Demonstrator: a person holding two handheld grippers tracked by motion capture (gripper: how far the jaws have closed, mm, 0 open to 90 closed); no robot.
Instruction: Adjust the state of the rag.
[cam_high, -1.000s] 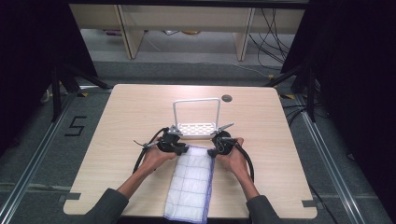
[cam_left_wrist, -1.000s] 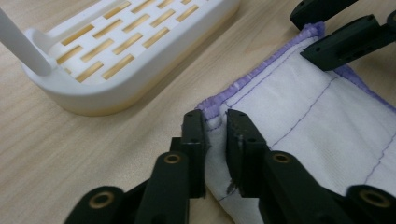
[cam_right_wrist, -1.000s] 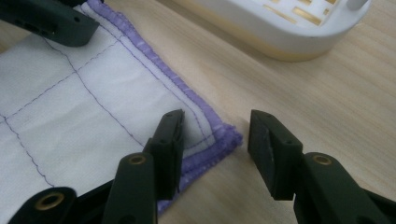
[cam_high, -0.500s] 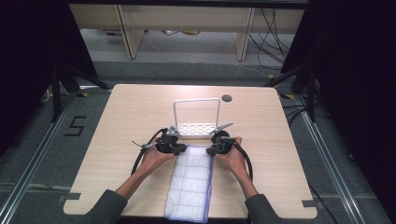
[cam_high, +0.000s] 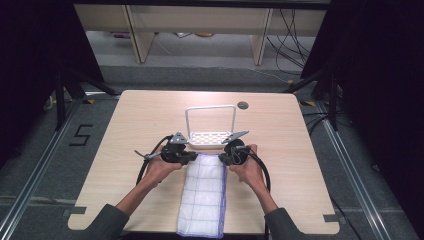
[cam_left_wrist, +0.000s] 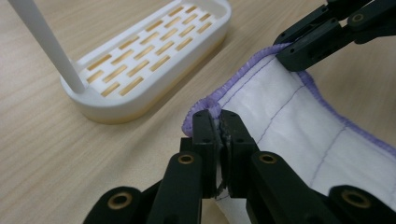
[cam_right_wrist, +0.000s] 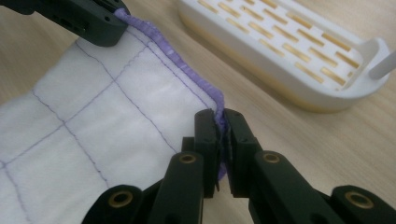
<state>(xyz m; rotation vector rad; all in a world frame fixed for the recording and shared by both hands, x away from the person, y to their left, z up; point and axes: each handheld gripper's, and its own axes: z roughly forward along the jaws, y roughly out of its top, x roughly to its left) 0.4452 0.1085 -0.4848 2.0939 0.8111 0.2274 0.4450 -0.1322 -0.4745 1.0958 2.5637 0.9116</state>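
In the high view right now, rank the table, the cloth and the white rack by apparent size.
1. Table
2. Cloth
3. White rack, though its base lies farther from the camera.

High view: above the person's edge of the table (cam_high: 125, 130), facing forward and down, far off.
Left gripper view: rides low, very close, along its own jaws.
Right gripper view: likewise (mirrored angle).
Shared: cloth (cam_left_wrist: 299, 126) edge, white rack (cam_right_wrist: 289, 51).

Both tongs, left (cam_left_wrist: 218, 122) and right (cam_right_wrist: 220, 122), have just closed onto the cloth's (cam_high: 204, 192) far corners.
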